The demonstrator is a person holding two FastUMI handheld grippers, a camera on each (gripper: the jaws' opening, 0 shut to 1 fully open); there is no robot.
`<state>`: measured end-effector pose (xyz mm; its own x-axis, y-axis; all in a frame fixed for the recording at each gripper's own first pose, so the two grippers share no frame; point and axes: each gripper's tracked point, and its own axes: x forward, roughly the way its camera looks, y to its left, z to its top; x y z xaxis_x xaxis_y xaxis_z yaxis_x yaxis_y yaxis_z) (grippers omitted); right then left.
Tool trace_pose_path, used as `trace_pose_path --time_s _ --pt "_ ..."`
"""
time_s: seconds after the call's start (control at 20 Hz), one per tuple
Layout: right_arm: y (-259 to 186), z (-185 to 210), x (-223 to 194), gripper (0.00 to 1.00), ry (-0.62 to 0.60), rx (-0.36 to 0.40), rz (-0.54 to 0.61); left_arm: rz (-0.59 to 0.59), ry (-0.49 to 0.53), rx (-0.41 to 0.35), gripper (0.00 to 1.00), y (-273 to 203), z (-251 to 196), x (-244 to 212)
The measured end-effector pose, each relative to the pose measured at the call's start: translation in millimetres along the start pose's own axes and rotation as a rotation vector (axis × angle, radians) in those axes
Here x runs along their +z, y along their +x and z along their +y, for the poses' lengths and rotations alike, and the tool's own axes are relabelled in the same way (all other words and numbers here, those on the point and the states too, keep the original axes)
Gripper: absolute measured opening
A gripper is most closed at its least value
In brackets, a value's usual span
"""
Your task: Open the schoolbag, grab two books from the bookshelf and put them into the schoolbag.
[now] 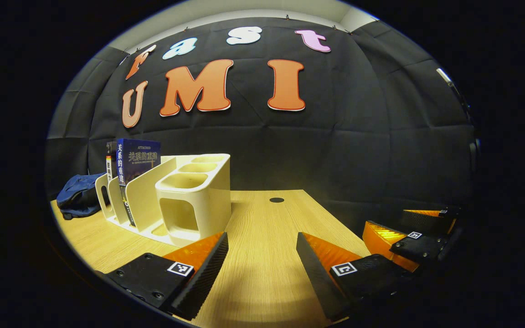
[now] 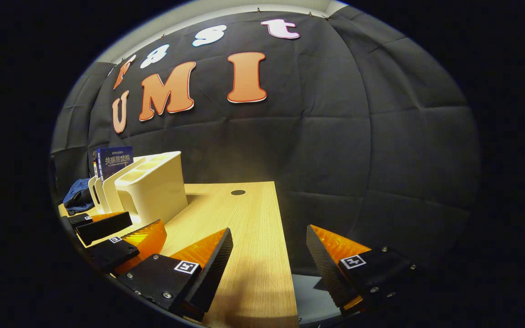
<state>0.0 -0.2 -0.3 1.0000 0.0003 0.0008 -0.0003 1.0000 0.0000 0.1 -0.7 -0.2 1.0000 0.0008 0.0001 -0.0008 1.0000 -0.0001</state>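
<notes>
**Both grippers open over the table, rack and bag off to the left**

The left gripper (image 1: 262,259) hangs low above the table (image 1: 267,228) with its fingers spread wide and nothing between them; bare wood shows in the gap. The right gripper (image 2: 269,255) is likewise wide open and empty. One of its fingers sits over the wood, the other past the table's right edge, where a paler floor shows below.

The rack (image 1: 185,196), a cream desk organiser with upright dividers and cup holes at its near end, stands on the table's left part. Two books (image 1: 132,159) stand upright in its far slots, the blue one nearer, a darker one just behind it. The bag (image 1: 78,196), blue and slumped, lies on the table beyond the rack's far end, close to it; whether they touch cannot be told. Whether the bag is zipped cannot be told either.

To the right of the rack the wood runs open to the back edge, where a small dark hole (image 1: 276,200) sits near the black wall. In the left gripper view the right gripper appears to the right of the rack, by the table's right edge.
</notes>
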Motion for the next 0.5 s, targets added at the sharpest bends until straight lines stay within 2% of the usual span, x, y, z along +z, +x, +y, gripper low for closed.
trace_pose_path --time_s 0.5 --pt "0.8 1.0 0.8 0.97 -0.006 0.001 0.002 -0.004 0.008 -0.002 0.94 -0.6 -0.6 0.3"
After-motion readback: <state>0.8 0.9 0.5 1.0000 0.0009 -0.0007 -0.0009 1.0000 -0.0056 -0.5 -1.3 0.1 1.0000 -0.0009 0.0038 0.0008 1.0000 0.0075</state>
